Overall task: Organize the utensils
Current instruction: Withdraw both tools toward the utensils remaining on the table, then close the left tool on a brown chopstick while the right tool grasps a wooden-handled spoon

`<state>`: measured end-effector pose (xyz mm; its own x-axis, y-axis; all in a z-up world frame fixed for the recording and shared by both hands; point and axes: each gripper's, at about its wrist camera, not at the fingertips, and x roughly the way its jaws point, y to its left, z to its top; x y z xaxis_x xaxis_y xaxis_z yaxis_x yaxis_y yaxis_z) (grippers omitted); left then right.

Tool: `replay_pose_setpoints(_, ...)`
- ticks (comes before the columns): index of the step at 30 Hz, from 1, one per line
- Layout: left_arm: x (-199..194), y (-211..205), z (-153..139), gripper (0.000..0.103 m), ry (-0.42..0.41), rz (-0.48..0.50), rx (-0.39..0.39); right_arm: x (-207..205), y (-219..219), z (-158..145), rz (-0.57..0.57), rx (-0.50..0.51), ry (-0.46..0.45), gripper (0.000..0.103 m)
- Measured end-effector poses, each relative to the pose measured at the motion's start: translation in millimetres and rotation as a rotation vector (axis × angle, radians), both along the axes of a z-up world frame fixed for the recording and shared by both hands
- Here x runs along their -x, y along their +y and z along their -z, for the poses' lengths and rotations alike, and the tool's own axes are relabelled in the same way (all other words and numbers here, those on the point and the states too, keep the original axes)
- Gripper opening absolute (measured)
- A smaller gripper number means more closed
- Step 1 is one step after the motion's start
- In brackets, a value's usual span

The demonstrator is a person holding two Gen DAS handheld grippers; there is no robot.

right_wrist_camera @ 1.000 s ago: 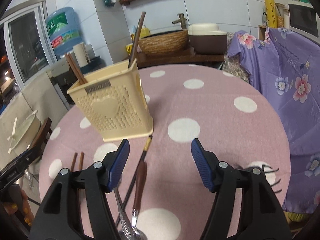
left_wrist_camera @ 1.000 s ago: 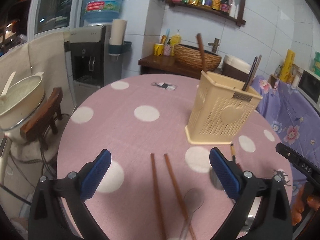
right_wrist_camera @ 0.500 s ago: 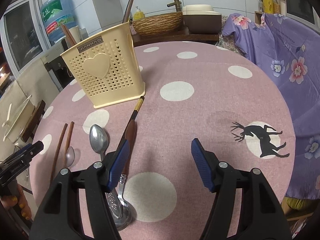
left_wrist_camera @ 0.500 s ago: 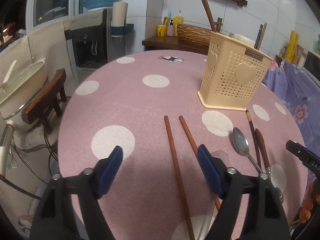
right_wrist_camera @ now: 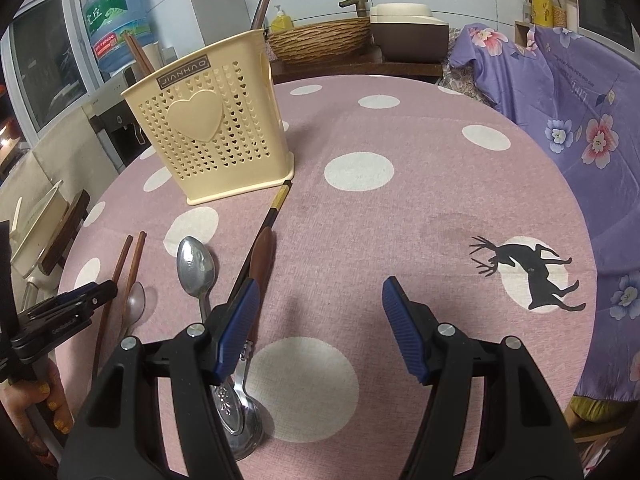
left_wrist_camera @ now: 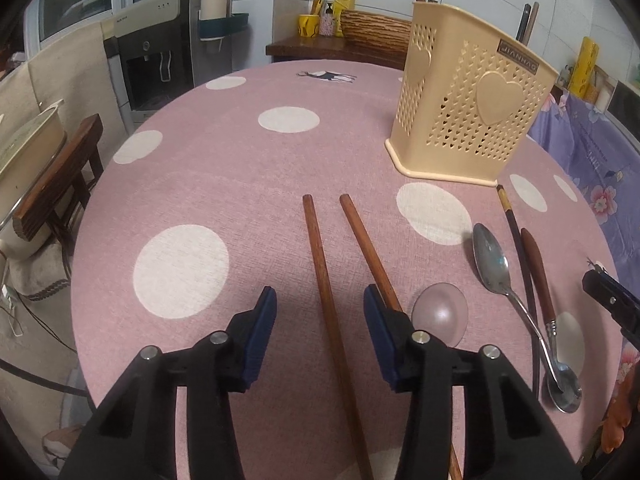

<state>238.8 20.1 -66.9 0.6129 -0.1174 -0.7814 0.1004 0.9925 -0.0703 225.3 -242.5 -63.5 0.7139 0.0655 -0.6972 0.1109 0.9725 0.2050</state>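
The left tongs point(left_wrist_camera: 320, 312) are closing around one brown chopstick point(left_wrist_camera: 320, 256) lying on the desk point(left_wrist_camera: 240, 168), not yet pinching; the right tongs point(right_wrist_camera: 320, 304) are hanging spread, empty.

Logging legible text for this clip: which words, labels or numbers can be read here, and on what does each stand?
"JIANHAO": nameplate on the cream utensil basket, upside down in the right wrist view.
Chinese characters on the blue water bottle label: too blurred to read.
Faint lettering on the purple floral cloth: too small to read.
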Motion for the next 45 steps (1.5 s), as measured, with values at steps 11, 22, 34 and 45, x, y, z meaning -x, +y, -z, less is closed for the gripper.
replay_pose_setpoints(11, -19.6, -6.8, 1.8, 0.036, -0.006, 0.014, -0.06, -3.7, 4.0, -0.2, -0.021, 0.019, 0.007, 0.064)
replay_pose_setpoints(22, -44.7, -7.5, 0.8, 0.023, 0.008, 0.004, -0.066, -25.0, 25.4, 3.0, -0.114, 0.026, 0.061, 0.058)
replay_pose_setpoints(34, -49.1, -8.9, 0.6, 0.022, 0.011, 0.003, -0.062, -51.5, 47.5, 17.8, -0.13, 0.07, 0.15, 0.032)
replay_pose_setpoints(45, -51.2, -11.1, 1.2, 0.022, 0.009, 0.006, -0.064, -64.2, 40.1, 18.3, -0.092, 0.006, 0.176, 0.028)
